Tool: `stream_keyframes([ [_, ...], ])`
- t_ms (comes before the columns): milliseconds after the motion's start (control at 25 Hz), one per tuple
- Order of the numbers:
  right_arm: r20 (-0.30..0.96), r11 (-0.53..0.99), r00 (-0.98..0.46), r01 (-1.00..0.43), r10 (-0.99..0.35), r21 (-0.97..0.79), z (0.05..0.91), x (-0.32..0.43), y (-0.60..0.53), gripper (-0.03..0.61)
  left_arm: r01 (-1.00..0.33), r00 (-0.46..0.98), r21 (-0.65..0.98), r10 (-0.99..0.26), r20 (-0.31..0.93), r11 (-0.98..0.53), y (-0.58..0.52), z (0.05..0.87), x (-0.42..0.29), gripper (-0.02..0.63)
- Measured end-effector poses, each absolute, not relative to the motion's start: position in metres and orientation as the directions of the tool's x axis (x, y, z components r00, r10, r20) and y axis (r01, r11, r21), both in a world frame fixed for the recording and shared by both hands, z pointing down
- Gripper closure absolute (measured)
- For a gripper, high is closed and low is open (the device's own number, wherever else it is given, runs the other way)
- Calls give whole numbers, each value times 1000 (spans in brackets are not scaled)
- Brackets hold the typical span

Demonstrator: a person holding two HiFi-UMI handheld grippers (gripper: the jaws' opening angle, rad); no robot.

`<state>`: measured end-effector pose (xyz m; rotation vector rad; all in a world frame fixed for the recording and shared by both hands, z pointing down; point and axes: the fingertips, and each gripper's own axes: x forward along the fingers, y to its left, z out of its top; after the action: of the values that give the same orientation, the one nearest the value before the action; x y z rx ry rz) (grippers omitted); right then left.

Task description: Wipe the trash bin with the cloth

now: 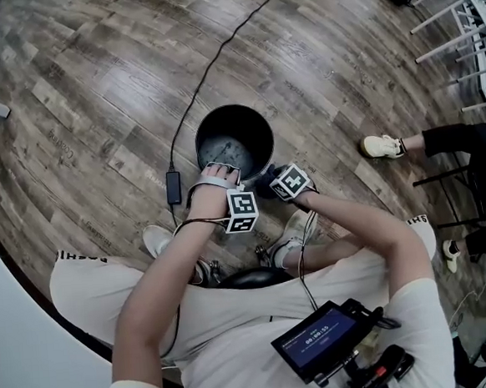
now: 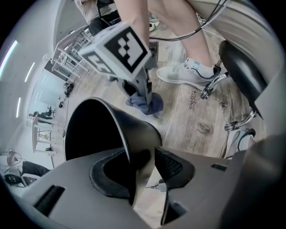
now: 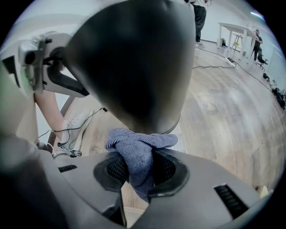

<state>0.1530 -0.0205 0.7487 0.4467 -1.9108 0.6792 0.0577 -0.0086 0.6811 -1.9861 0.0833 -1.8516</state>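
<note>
A black round trash bin [image 1: 234, 144] stands on the wooden floor in front of me. My left gripper [image 1: 219, 176] is at its near rim. In the left gripper view the bin's wall [image 2: 129, 129] passes between the jaws of that gripper [image 2: 143, 165]; it lies against the left pad, with a gap to the right pad. My right gripper [image 1: 269, 181] is beside the bin at its near right. It [image 3: 136, 167] is shut on a blue-grey cloth [image 3: 138, 145], which touches the bin's outer wall [image 3: 134, 62]. The left gripper view shows the cloth [image 2: 145, 103] hanging low near the floor.
A black cable with a power brick [image 1: 174, 186] runs along the floor left of the bin. My shoes [image 1: 157, 237] and a black stool seat [image 1: 254, 278] are close behind it. Another person's foot [image 1: 382, 145] is at the right, white furniture legs [image 1: 465, 29] farther back.
</note>
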Motion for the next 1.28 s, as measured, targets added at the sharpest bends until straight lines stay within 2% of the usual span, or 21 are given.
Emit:
stream_keyframes([
  [120,882,779,-470,-560,-21,-280,709,146,-17,479,252,62,-337,-332,941,-907,-14,681,42,442],
  [280,847,786,-530,-541,-44,-298,664,126,-16,479,337,29,-383,-397,917,-860,-15,685,33,442],
  [480,843,786,-532,-553,-77,-277,658,113,-23,479,370,30,-388,-406,913,-844,-9,687,41,485],
  [680,865,789,-496,-558,-68,-258,687,118,-27,479,357,46,-375,-385,922,-856,-4,685,48,489],
  [1280,925,773,-380,-590,-13,-232,849,119,-28,479,297,90,-383,-374,923,-875,-10,684,65,489],
])
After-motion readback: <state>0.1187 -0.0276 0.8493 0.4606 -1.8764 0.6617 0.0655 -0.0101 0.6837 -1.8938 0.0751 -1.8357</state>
